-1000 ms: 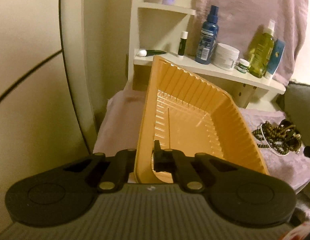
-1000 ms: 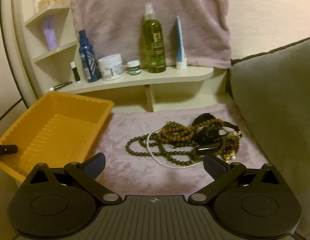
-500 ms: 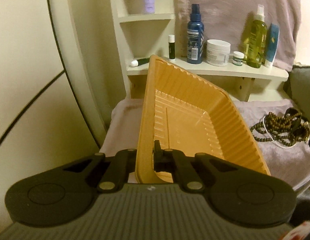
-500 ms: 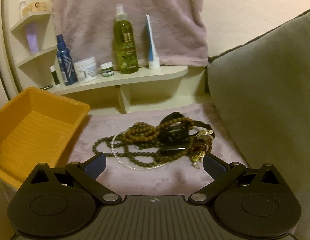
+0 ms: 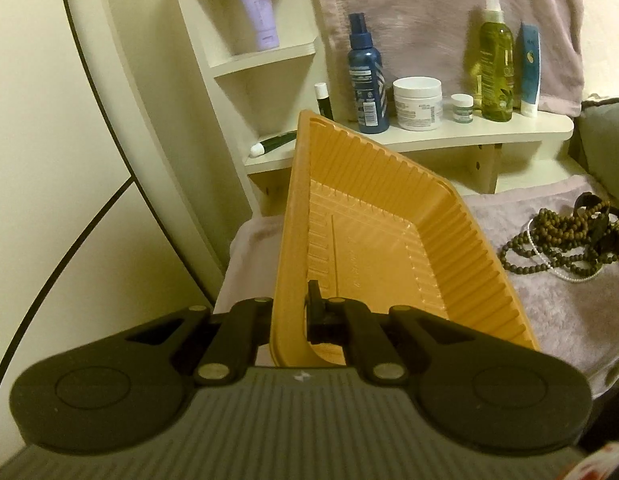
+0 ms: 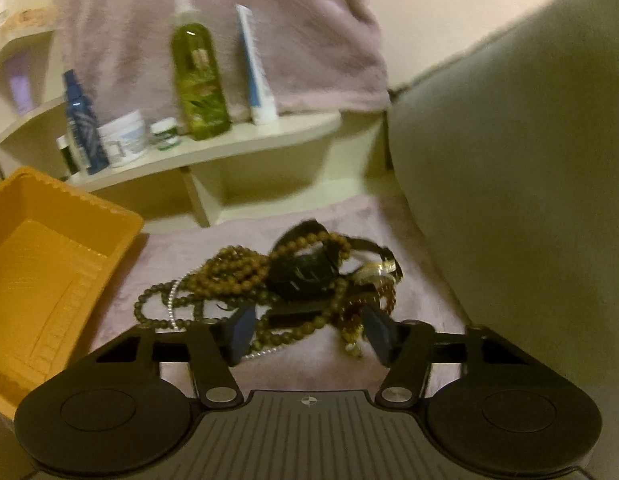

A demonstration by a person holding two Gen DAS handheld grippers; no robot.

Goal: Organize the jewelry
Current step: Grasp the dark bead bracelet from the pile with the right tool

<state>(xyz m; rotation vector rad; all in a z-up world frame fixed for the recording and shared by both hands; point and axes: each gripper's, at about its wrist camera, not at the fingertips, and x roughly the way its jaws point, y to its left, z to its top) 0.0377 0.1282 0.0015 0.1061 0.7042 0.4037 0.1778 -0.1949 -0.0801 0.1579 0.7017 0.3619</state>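
The right claw (image 6: 309, 330) has dropped to the jewelry pile (image 6: 293, 280) on the mauve cloth (image 6: 409, 240) — jaws just narrowing around it. The left claw (image 5: 291, 312) still pinches the orange tray (image 5: 389, 240)'s near wall — left of the pile.

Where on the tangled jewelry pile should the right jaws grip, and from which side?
Take the jewelry pile at its near, bunched middle, where bead strands cross the black watch, coming from above and the front. Loose loops at the left would slip.
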